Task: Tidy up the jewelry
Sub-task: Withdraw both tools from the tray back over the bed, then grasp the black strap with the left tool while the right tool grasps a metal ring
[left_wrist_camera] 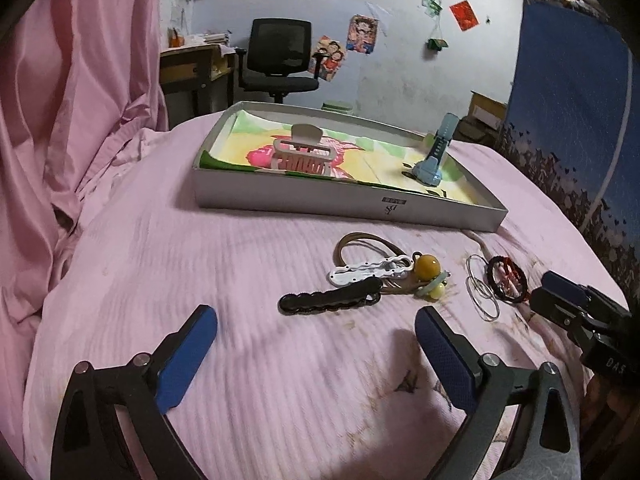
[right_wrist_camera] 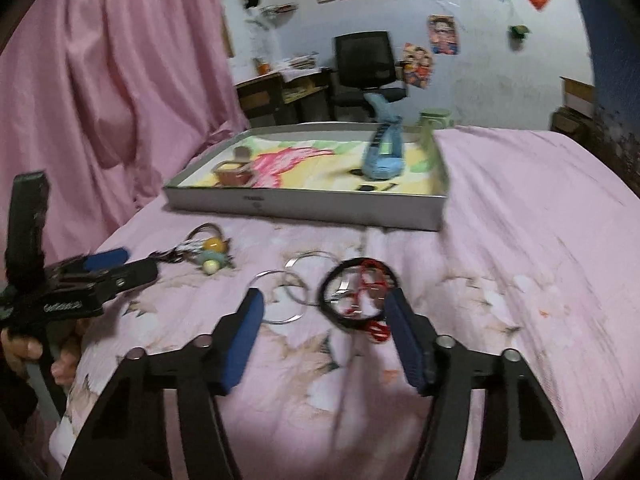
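Left wrist view: the left gripper [left_wrist_camera: 316, 332] hangs over the pink bedspread [left_wrist_camera: 240, 264] with its blue pads spread wide and nothing between them. Just ahead of its fingertips lies a black hair clip [left_wrist_camera: 330, 301], and touching that clip's far side, a white hair clip [left_wrist_camera: 370, 271]. A brown cord loop [left_wrist_camera: 360, 240] curls behind them, and an amber bead [left_wrist_camera: 427, 266] with a small pale green bead [left_wrist_camera: 436, 290] sits ahead of the right finger. Farther right are thin silver bangles [left_wrist_camera: 482, 294] and a black bracelet [left_wrist_camera: 506, 284] with something red tangled in it; the right gripper [left_wrist_camera: 560, 292] comes in from that side, near the bracelet. Well ahead stands a shallow grey box [left_wrist_camera: 340, 200] lined with a bright drawing; inside it a white claw clip [left_wrist_camera: 302, 156] rests at the left and a light blue watch [left_wrist_camera: 434, 156] at the right, its strap leaning up against the box's far right wall.

Right wrist view, blurred: the right gripper [right_wrist_camera: 324, 308] is also wide open and empty. The black bracelet [right_wrist_camera: 356, 294] lies just ahead of its right finger, overlapping the silver bangles [right_wrist_camera: 292, 288] ahead of its left finger. Off to its left the left gripper [right_wrist_camera: 108, 264] is held by a hand [right_wrist_camera: 28, 350] at the picture's edge, the beads [right_wrist_camera: 214, 252] just beyond it. The box [right_wrist_camera: 304, 202] sits ahead
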Action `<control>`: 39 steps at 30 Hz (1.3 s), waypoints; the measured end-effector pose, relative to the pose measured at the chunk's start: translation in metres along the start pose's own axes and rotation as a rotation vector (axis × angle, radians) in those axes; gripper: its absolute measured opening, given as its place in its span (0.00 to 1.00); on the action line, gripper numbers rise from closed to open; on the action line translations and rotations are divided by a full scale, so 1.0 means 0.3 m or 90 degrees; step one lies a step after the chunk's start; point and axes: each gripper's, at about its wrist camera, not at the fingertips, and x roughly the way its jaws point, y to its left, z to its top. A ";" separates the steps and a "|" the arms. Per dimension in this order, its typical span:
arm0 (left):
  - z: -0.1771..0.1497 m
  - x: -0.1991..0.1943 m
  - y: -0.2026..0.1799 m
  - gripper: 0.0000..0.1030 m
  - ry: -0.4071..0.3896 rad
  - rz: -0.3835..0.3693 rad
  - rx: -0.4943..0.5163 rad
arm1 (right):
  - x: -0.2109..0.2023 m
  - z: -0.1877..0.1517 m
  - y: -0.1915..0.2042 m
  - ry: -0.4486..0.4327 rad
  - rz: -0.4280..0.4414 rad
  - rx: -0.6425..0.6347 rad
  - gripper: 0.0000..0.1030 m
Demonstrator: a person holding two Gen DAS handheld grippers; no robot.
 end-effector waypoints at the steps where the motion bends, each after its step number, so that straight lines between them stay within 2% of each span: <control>1: 0.003 0.004 -0.001 0.92 0.004 -0.002 0.008 | 0.009 0.000 0.018 0.005 0.012 -0.015 0.42; 7: 0.025 0.025 0.005 0.86 0.018 -0.017 0.046 | 0.080 0.005 0.117 0.055 0.052 -0.096 0.29; 12: 0.046 0.047 0.006 0.84 0.027 -0.029 0.089 | 0.125 0.015 0.138 0.080 0.061 -0.109 0.26; 14: 0.055 0.058 0.003 0.82 0.031 -0.037 0.105 | 0.135 0.019 0.140 0.083 0.065 -0.110 0.21; 21: 0.063 0.092 0.005 0.52 0.064 -0.092 0.123 | 0.165 0.017 0.127 0.104 0.076 -0.093 0.17; 23: 0.059 0.090 0.003 0.49 0.067 -0.098 0.124 | 0.170 0.017 0.122 0.109 0.081 -0.088 0.16; 25: 0.053 0.084 0.000 0.39 0.071 -0.106 0.126 | 0.181 0.016 0.115 0.122 0.090 -0.080 0.16; 31: 0.034 0.058 -0.007 0.39 0.076 -0.111 0.120 | 0.193 0.010 0.095 0.136 0.110 -0.058 0.16; 32: 0.033 0.055 -0.006 0.39 0.075 -0.112 0.113 | 0.194 0.008 0.098 0.136 0.109 -0.060 0.15; 34: 0.028 0.045 -0.006 0.39 0.074 -0.113 0.101 | 0.193 0.008 0.107 0.135 0.115 -0.068 0.04; 39: 0.007 0.009 -0.022 0.38 0.056 -0.107 0.074 | 0.169 0.007 0.125 0.117 0.121 -0.081 0.04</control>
